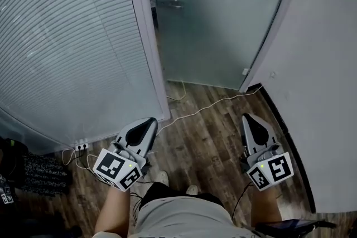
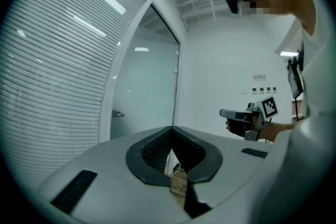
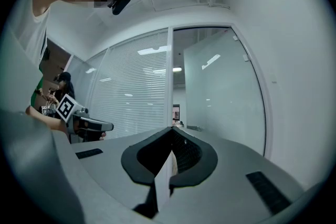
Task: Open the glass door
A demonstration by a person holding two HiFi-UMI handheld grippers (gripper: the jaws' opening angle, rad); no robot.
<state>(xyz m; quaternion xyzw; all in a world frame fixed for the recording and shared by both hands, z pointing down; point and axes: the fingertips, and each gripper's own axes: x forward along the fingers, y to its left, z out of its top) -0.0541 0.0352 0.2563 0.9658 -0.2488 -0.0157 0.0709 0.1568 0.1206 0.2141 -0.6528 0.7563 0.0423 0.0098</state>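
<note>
Sitting far ahead on the frosted glass door (image 1: 223,19), the level metal handle (image 1: 169,3) is nearer the left tongs (image 1: 150,121) than the right tongs (image 1: 249,117). Both are pressed together, empty.

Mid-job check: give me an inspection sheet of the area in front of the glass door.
Surface: wood plank floor.
Job's things: frosted glass door, slightly ajar at the handle side; untouched.
Clutter: dark bundle by the blinds, unclear.
Grippers: left gripper and right gripper shut, empty, short of the door.
Cables: white cable crosses the floor toward a socket.
Surroundings: slatted blinds left, white wall right.
</note>
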